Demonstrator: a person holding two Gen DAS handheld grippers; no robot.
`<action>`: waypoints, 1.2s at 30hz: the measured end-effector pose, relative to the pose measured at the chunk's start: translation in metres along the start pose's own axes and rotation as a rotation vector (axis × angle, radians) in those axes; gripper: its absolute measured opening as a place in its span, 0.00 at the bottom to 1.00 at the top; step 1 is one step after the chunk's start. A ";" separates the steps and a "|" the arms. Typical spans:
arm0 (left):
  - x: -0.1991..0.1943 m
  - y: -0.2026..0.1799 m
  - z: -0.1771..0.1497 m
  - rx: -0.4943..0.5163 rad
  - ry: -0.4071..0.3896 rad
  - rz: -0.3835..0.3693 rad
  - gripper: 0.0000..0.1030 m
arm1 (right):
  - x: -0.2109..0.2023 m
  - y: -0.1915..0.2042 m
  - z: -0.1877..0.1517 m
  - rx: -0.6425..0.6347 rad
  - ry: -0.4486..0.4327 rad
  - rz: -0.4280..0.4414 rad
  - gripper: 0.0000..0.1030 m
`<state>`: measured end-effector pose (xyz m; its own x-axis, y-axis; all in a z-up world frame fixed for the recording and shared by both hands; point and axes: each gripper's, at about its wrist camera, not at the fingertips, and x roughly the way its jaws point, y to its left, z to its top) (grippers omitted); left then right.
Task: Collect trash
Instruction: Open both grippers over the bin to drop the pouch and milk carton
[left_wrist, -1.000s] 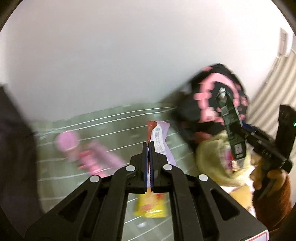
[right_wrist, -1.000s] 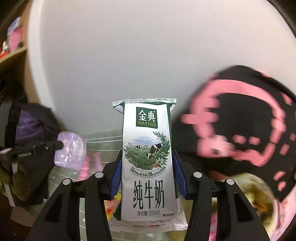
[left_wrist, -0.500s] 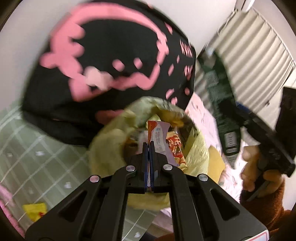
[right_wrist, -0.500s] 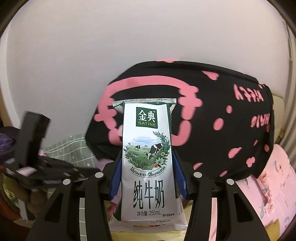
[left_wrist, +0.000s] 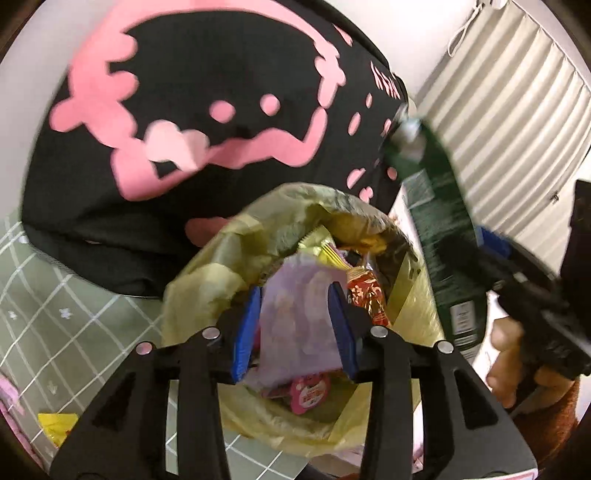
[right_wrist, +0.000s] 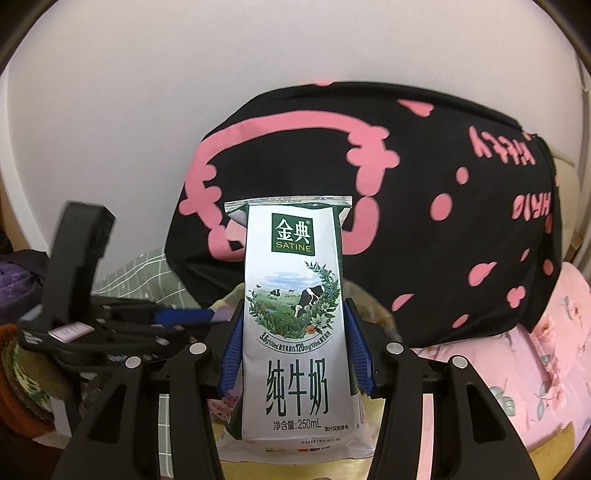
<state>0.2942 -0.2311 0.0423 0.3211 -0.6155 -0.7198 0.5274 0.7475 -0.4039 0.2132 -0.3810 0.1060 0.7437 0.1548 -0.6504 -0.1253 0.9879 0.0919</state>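
Note:
My left gripper (left_wrist: 293, 317) is open over the mouth of a yellow trash bag (left_wrist: 207, 280). A purple wrapper (left_wrist: 295, 314) hangs loose between its spread blue pads, over several other wrappers in the bag. My right gripper (right_wrist: 293, 354) is shut on a white and green milk carton (right_wrist: 293, 317), held upright. The carton (left_wrist: 439, 229) and the right gripper also show at the right of the left wrist view, just beside the bag. The left gripper shows at the left of the right wrist view (right_wrist: 184, 317).
A black cushion with pink print (left_wrist: 207, 110) lies behind the bag on a green checked sheet (left_wrist: 55, 332). A yellow wrapper (left_wrist: 57, 428) lies on the sheet at lower left. Pink floral bedding (right_wrist: 535, 369) is at the right. Window blinds (left_wrist: 517, 129) hang beyond.
My left gripper has opened over the bag and let go of the purple wrapper. My right gripper with the milk carton has moved closer to the bag.

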 end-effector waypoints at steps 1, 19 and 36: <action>-0.006 0.003 0.000 -0.006 -0.008 0.015 0.36 | 0.003 0.002 0.000 0.001 0.005 0.011 0.46; -0.096 0.125 -0.082 -0.304 -0.063 0.246 0.40 | 0.068 0.010 -0.045 0.054 0.185 -0.088 0.46; -0.146 0.213 -0.150 -0.476 -0.096 0.407 0.42 | 0.027 0.047 -0.030 0.022 0.065 -0.080 0.55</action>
<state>0.2419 0.0554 -0.0231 0.5033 -0.2617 -0.8235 -0.0520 0.9421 -0.3312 0.2079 -0.3307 0.0700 0.7067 0.0753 -0.7035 -0.0522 0.9972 0.0543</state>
